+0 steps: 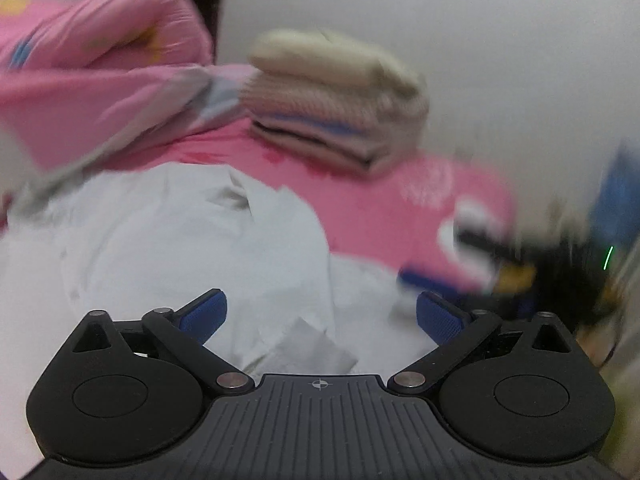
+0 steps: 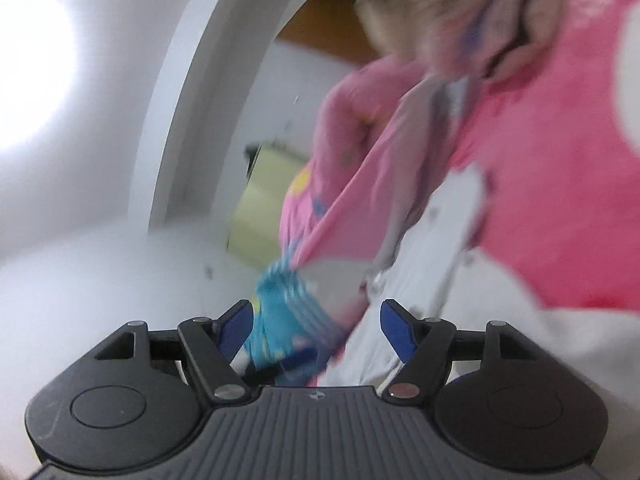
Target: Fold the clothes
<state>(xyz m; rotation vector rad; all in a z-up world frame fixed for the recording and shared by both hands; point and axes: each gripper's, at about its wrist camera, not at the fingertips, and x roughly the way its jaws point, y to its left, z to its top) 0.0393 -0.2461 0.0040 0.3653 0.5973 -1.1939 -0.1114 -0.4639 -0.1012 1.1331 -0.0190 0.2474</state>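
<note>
The left tool (image 1: 320, 316) stands released, its two blue pads (image 1: 204, 316) wide apart with nothing between them. Below and ahead of it lies a crumpled white garment (image 1: 192, 240) spread over a pink bed cover (image 1: 384, 200). Behind the garment, on the same cover, sits a stack of folded clothes (image 1: 336, 100): a cream piece on top, knitted and striped pieces under it. To the left of the stack a pink quilt (image 1: 92, 80) with coloured prints is bunched up. A white wall (image 1: 480, 40) rises behind.

The right tool (image 2: 316, 332) is also released, pads apart. A blurred blue-and-pink piece of cloth (image 2: 284, 312) hangs in the gap, close to the left-hand pad; whether it touches that pad cannot be told through the blur. More pink cloth (image 2: 560, 200) and white cloth (image 2: 440, 240) fill the right side of that view.
</note>
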